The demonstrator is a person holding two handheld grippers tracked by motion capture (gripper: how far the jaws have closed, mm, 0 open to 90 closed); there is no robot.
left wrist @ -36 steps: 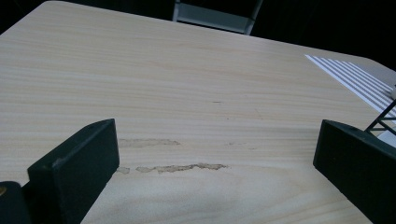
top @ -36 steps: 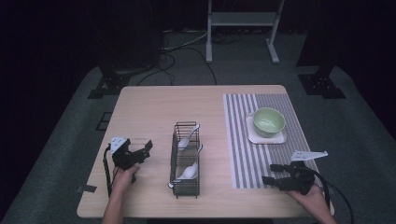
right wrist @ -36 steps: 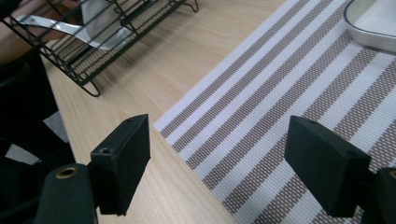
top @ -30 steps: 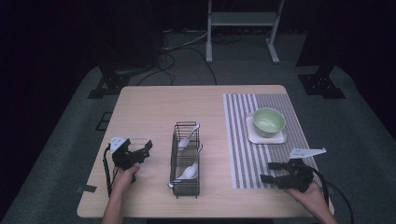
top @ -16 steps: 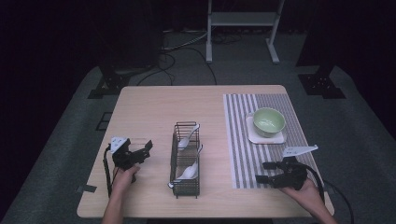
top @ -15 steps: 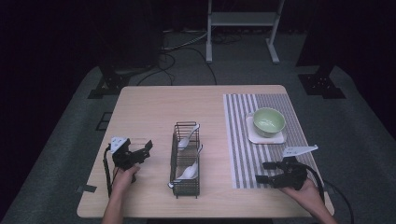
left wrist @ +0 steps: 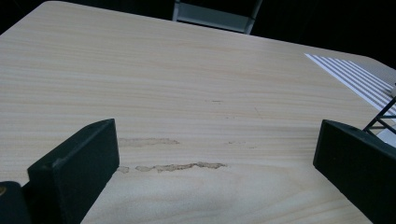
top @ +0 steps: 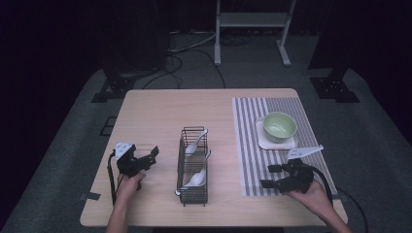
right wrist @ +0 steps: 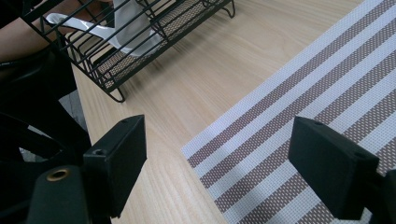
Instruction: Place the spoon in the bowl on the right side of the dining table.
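A black wire basket (top: 193, 165) stands mid-table and holds white spoons (top: 196, 178); its corner and one spoon (right wrist: 112, 28) appear in the right gripper view. A green bowl (top: 279, 126) rests on a white coaster on the striped placemat (top: 250, 145). My left gripper (top: 151, 156) sits open over bare wood left of the basket, nothing between its jaws. My right gripper (top: 268, 176) is open, low over the placemat's near left corner (right wrist: 289, 112), jaws pointing toward the basket and empty.
The wooden table (top: 160, 109) has bare room at the back and left. A scuff mark (left wrist: 180, 166) lies on the wood ahead of the left gripper. Dark floor, cables and a metal stand (top: 250, 22) lie beyond the far edge.
My right gripper has slid left along the placemat's near edge toward the basket. The left gripper has stayed put.
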